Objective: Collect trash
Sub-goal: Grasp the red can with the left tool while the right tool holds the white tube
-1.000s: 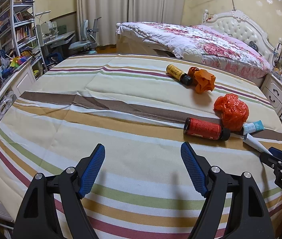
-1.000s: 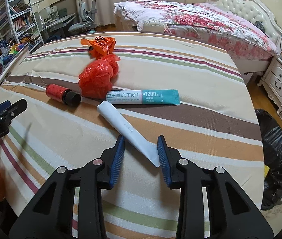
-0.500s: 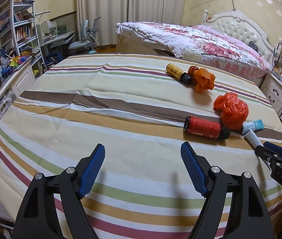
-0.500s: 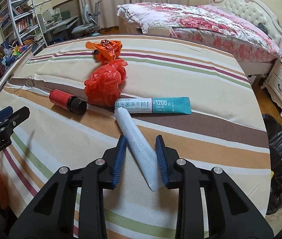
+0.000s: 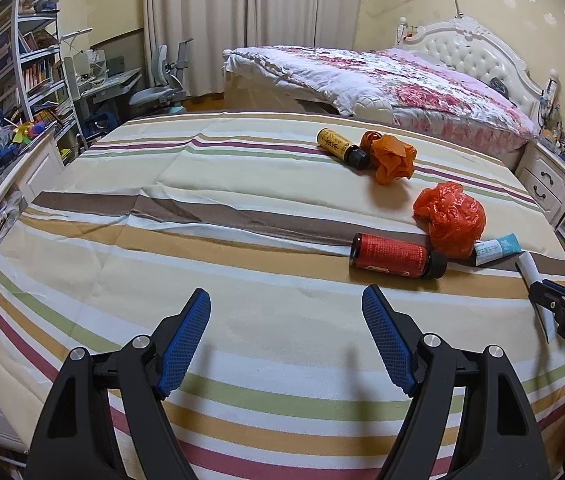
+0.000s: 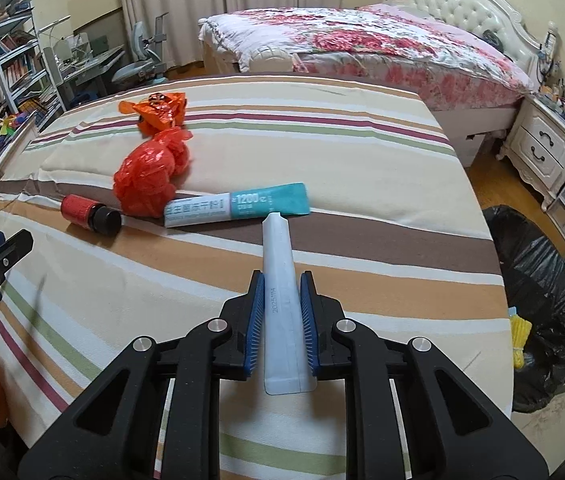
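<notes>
The left gripper (image 5: 286, 336) is hovering wide open over the striped bedspread (image 5: 186, 240), while the right gripper (image 6: 281, 316) is clamping the white sachet (image 6: 279, 280), lying lengthwise between both pads, pointing away toward the teal-ended packet (image 6: 238, 205), its underside hidden.

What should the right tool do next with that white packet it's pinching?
Probably lift it and swing right toward the black trash bag. The right tool already pinches the white packet, and the bag sits open beside the striped bed.
</notes>
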{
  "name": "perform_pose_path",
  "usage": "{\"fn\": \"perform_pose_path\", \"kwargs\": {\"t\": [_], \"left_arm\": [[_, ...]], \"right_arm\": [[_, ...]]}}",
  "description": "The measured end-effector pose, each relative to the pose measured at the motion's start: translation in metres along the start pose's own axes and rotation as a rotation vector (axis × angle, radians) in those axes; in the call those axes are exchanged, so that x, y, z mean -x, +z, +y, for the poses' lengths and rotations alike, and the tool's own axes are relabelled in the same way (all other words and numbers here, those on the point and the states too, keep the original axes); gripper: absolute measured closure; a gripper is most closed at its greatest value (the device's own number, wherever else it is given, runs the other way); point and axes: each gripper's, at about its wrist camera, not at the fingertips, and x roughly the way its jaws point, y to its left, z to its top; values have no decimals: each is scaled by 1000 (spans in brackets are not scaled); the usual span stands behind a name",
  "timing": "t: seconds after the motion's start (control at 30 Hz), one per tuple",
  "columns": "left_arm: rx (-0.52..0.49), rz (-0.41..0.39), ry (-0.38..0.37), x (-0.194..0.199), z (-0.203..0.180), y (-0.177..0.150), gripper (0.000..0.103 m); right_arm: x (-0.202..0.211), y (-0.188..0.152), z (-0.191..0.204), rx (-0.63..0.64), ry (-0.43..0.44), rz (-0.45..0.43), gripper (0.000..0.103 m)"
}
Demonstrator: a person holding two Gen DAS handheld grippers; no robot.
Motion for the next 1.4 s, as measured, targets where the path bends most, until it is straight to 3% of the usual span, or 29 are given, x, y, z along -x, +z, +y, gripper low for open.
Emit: {"fn": "perform_pose_path", "kwargs": {"t": [0.4,0.67,1.07,1.4], "left_arm": [[-51,19,-11,-14,-21,12,27],[24,97,-8,-32,-7,19,27],[5,97,19,-57,-11,42,27],[34,52,7,-36,-12,39,27]], "right_arm": [[-8,7,-15,-36,-21,-11,85],[-8,7,-17,-40,-9,-14,85],[-8,7,-16,-38,-10,-15,84],[-8,7,-16,-40,-6,-17,84]]}}
